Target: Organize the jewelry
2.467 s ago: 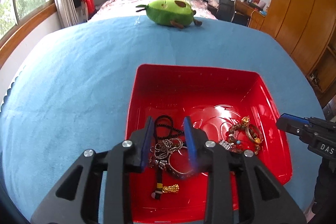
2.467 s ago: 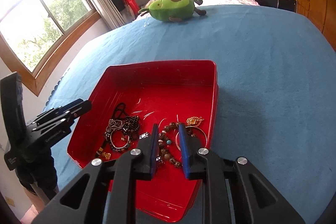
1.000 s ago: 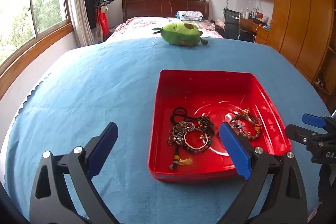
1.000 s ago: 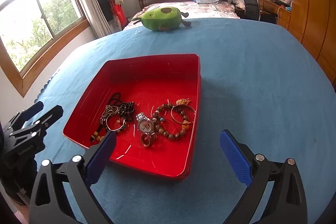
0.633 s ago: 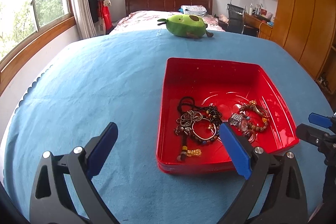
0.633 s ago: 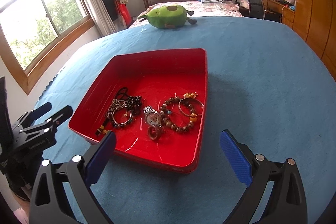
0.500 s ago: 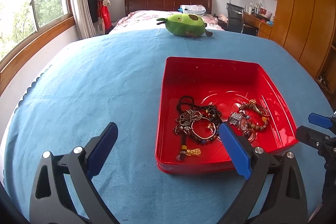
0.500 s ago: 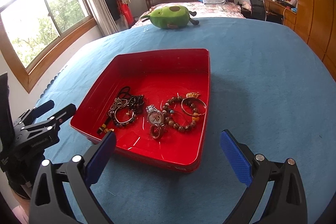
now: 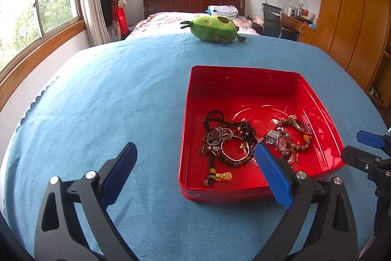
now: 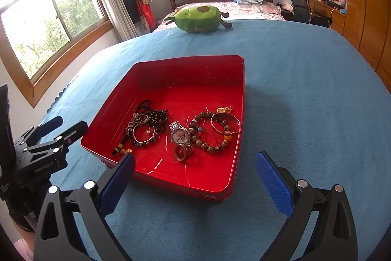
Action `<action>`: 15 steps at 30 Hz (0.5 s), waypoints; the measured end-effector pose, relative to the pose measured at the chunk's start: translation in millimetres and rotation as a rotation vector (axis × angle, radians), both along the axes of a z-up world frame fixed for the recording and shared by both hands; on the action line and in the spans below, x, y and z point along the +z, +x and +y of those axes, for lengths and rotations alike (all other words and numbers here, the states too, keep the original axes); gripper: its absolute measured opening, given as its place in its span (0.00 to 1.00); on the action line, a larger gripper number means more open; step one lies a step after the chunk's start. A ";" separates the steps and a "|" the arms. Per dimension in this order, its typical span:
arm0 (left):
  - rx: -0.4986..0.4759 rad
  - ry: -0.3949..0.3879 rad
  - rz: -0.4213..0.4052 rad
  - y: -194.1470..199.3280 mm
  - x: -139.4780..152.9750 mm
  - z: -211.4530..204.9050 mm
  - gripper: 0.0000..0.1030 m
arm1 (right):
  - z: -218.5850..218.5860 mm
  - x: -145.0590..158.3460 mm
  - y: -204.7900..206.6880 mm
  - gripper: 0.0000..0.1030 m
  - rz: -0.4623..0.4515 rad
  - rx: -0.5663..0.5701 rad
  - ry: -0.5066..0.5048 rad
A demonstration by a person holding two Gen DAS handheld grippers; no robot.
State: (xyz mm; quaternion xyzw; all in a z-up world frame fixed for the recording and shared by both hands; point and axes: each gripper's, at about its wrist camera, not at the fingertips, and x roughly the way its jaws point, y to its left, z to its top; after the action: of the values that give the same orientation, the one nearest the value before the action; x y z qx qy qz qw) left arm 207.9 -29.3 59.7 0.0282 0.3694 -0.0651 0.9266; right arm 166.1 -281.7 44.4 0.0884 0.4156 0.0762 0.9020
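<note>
A red tray (image 9: 244, 72) (image 10: 234, 177) sits on the blue cloth. In it lie a dark bead necklace tangle (image 9: 228, 138) (image 10: 144, 124), a silver watch (image 9: 277, 140) (image 10: 180, 135), a ring (image 10: 181, 153), a brown bead bracelet (image 10: 207, 131) and a gold bangle (image 9: 301, 126) (image 10: 224, 122). My left gripper (image 9: 195, 163) is wide open and empty, held back from the tray's near left side. My right gripper (image 10: 195, 170) is wide open and empty, held back from the tray's near edge.
A green avocado plush (image 9: 213, 28) (image 10: 199, 18) lies at the far edge of the blue cloth (image 9: 97, 102). Beyond are a bed (image 9: 190, 16), windows, a desk with chair (image 9: 271, 18) and wooden wardrobes (image 9: 354, 16).
Both grippers opened from nearly shut over the jewelry in the tray and pulled back and up. The jewelry stays in the tray.
</note>
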 end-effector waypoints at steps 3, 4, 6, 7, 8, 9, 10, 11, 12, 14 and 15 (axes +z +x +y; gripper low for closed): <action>-0.006 0.002 -0.002 -0.6 -0.7 -1.1 0.94 | 0.4 -0.7 0.4 0.96 0.002 0.002 0.000; -0.008 0.003 -0.001 -0.7 -0.8 -1.3 0.94 | 0.6 -1.2 0.4 0.96 0.003 0.003 -0.001; -0.011 0.002 0.006 -0.3 -1.4 -1.4 0.94 | 1.1 -1.5 0.4 0.96 0.003 0.003 -0.002; -0.011 0.001 0.007 -0.3 -1.6 -1.1 0.94 | 1.2 -1.4 0.4 0.96 0.003 0.004 -0.002; -0.010 0.001 0.007 -0.9 -1.6 -0.8 0.94 | 1.2 -1.4 0.3 0.96 0.003 0.004 -0.002; -0.008 0.001 0.007 -1.0 -1.9 -0.5 0.94 | 1.3 -1.5 0.3 0.96 0.003 0.004 -0.002; -0.007 0.000 0.008 -0.8 -1.8 -0.3 0.94 | 1.2 -1.4 0.3 0.96 0.003 0.003 -0.002; -0.006 -0.001 0.009 -0.5 -1.7 0.0 0.94 | 1.3 -1.6 0.4 0.96 0.003 0.003 -0.002; -0.005 -0.002 0.009 -0.4 -1.5 -0.1 0.94 | 1.3 -1.8 0.5 0.96 0.004 0.002 -0.002; -0.004 -0.002 0.011 -0.1 -1.4 0.1 0.94 | 1.2 -2.3 0.7 0.96 0.007 0.002 -0.001; -0.004 -0.002 0.011 0.1 -1.4 0.2 0.94 | 1.2 -2.4 0.9 0.96 0.007 0.002 -0.002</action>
State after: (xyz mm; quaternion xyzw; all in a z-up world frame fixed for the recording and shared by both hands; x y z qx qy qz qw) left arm 208.1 -29.1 58.2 0.0275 0.3742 -0.0677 0.9245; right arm 167.0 -280.5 42.0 0.0875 0.4190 0.0766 0.9005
